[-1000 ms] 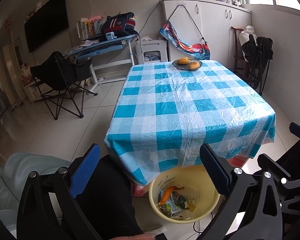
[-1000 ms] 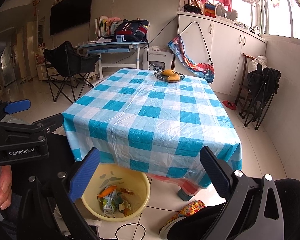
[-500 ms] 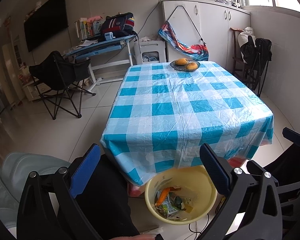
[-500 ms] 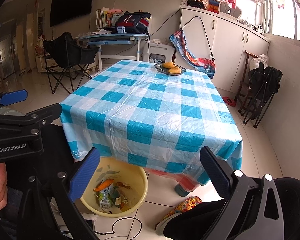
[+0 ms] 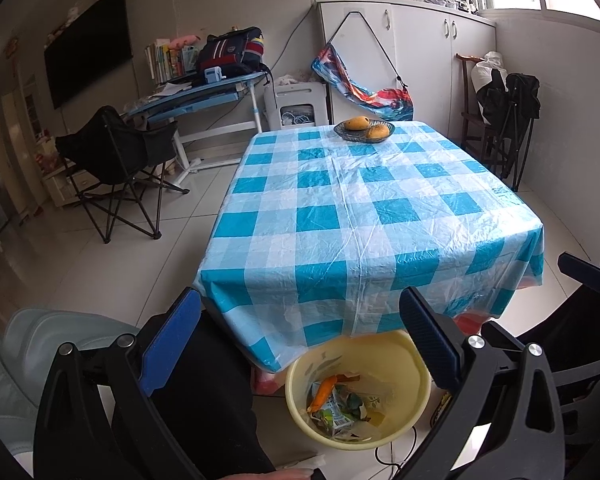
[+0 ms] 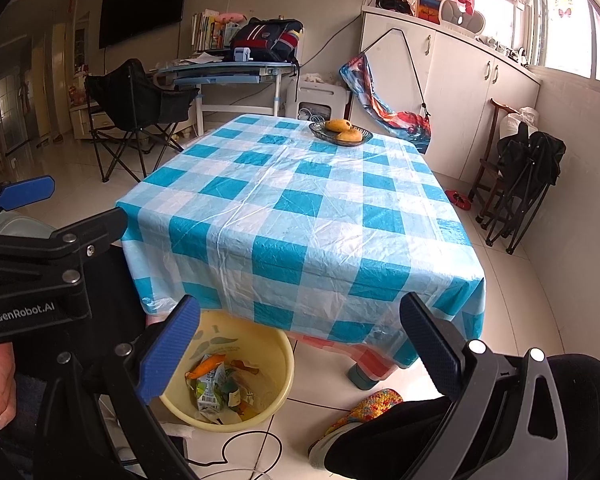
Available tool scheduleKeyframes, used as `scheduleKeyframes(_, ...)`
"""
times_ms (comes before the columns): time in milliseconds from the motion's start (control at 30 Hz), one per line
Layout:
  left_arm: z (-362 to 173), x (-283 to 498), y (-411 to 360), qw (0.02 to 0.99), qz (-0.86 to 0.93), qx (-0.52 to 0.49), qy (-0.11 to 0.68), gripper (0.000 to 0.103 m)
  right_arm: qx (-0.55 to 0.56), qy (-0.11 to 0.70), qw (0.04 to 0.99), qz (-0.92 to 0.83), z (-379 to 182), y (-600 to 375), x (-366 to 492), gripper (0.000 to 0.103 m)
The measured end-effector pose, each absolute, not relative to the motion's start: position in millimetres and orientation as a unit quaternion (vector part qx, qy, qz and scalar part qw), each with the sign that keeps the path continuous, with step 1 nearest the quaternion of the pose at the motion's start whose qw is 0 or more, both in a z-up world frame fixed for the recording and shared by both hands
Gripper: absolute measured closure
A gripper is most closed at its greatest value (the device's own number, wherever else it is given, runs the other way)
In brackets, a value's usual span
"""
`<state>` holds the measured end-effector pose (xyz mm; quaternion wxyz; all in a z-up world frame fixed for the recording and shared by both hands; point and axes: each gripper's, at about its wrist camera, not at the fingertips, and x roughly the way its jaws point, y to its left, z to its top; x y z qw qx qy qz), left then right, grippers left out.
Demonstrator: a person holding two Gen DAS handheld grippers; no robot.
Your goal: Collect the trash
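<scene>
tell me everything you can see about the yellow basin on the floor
The yellow basin is a round, plastic-looking tub with faint leaf prints inside. It sits upright on the white tile floor, partly tucked under the table's checked cloth. Inside lie crumpled wrappers and an orange peel-like scrap. Neither gripper touches it.

The far rim of the round yellow plastic basin (image 5: 396, 436) is hidden under the overhanging blue-and-white checked plastic cloth (image 5: 364, 216) of the desk, and print on the crumpled wrappers (image 6: 212, 392) inside is too small to read.

"GenRobot.AI" on left tongs (image 6: 24, 196)
</scene>
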<state>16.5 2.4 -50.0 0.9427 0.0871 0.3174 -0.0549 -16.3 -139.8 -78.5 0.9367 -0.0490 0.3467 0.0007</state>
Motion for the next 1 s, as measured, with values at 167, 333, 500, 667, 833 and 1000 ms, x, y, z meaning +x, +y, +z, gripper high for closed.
scheduleKeyframes(167, -49.9, 16.6, 2.8, 0.943, -0.055, 0.086, 0.318, 0.007, -0.049, 0.347, 0.937, 0.001, -78.4, -139.6, -16.1, 0.007)
scheduleKeyframes(333, -50.1, 16.5, 2.6, 0.943, -0.055, 0.086, 0.317, 0.007, -0.049, 0.345, 0.937, 0.000, -79.4, -139.2, -15.7, 0.007)
scheduleKeyframes(500, -51.3, 16.9, 2.1, 0.942, -0.055, 0.082, 0.321, 0.007, -0.047, 0.341, 0.939, -0.002, -80.2, -140.5, -16.3, 0.007)
scheduleKeyframes(667, -53.6, 18.4, 2.6, 0.940, -0.055, 0.078, 0.326, 0.007, -0.047, 0.329, 0.943, -0.006, -75.8, -141.4, -19.4, 0.007)
scheduleKeyframes(833, -54.9, 18.9, 2.8, 0.940, -0.060, 0.076, 0.328, 0.007, -0.047, 0.325, 0.944, -0.006, -74.5, -142.3, -20.5, 0.007)
scheduleKeyframes(1000, -55.7, 17.6, -1.3, 0.940, -0.061, 0.083, 0.326, 0.007, -0.046, 0.324, 0.945, -0.005, -72.7, -142.7, -20.7, 0.007)
